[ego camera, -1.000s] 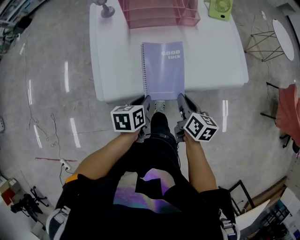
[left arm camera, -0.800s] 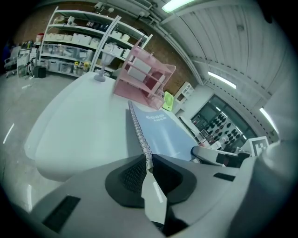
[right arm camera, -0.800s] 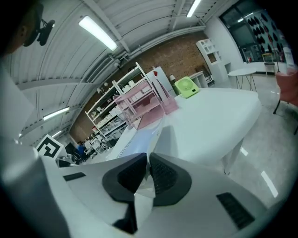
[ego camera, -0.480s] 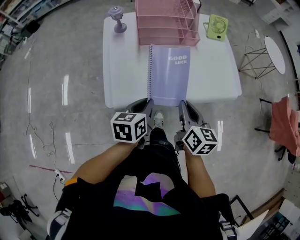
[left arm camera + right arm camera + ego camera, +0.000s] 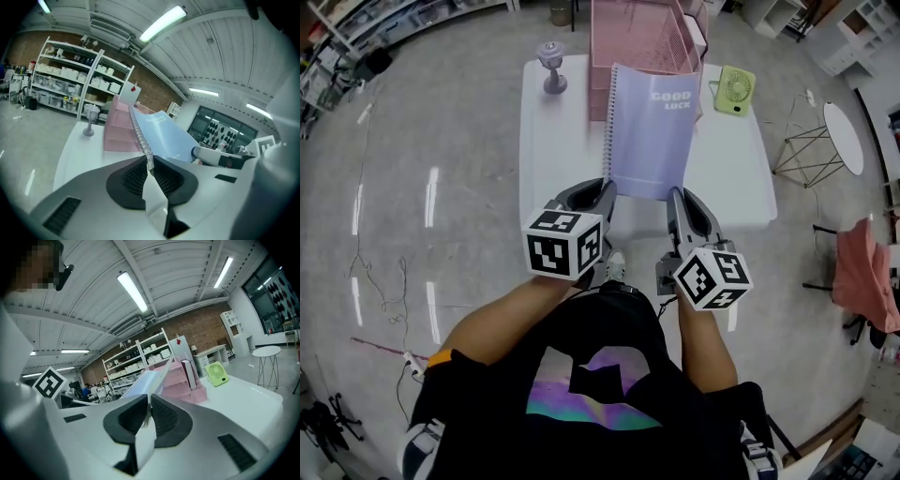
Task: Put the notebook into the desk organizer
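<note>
Your left gripper (image 5: 607, 190) and right gripper (image 5: 675, 199) clench the notebook's (image 5: 652, 131) near corners, steadying it toward the organizer (image 5: 633, 33) at the table's (image 5: 558, 141) far edge.

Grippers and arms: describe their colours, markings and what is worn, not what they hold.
The left gripper and right gripper have pale grey moulded bodies with black ribbed pads. Each carries a white cube printed with black square markers. The arms are bare below a black short-sleeved shirt with an iridescent purple-green print.
</note>
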### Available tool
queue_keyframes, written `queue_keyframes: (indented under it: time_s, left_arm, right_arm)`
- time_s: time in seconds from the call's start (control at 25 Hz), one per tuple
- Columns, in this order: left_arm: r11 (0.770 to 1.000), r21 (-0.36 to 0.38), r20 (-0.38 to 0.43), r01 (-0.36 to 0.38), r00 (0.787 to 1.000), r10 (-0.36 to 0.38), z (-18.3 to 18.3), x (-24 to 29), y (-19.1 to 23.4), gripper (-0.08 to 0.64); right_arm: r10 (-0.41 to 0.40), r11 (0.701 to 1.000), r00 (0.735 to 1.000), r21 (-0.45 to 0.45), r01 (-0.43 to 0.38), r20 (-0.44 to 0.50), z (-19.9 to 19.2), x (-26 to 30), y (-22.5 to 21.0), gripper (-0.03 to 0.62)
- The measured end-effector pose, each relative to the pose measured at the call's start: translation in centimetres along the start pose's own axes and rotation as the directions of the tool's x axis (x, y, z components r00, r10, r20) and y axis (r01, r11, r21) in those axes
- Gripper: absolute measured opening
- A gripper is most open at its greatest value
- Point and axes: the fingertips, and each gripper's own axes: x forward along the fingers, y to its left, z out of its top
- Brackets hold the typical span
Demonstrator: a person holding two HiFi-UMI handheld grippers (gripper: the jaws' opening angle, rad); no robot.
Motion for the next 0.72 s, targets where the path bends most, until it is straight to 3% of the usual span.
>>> queue_keyframes:
  time_s: [0.36, 0.72]
  left_arm:
    - [0.996, 0.036, 0.091, -0.077, 0.993, 0.073, 9.8, 5.2, 0.3, 0.043]
    - [0.979, 0.045, 0.121, -0.197, 0.974, 0.190, 19.3, 11.3, 2.8, 0.043]
  right_arm:
    - [0.080, 0.994, 0.996, -0.073, -0.076, 0.045, 8.6, 7.2, -2.4, 0.038]
    - [0.122, 0.988, 0.992, -0.103, -0.117, 0.040, 15.4, 16.5, -4.6, 0.038]
